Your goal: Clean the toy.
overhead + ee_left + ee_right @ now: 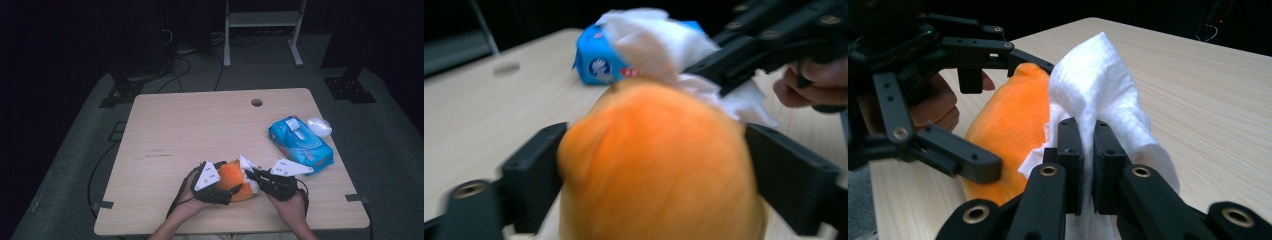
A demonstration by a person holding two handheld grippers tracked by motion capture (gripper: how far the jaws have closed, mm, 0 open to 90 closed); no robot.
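On pale wooden table [165, 130], left gripper [223, 186] stands wide around soft orange plush toy [234, 179]; right gripper [254, 176] pinches white tissue [1100, 85] against it.

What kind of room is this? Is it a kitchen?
Probably not a kitchen; it looks like a lab or recording studio. A lone light wooden table stands on grey floor mats, with black cables trailing across the floor and a pale metal frame stand behind it, amid dark surroundings.
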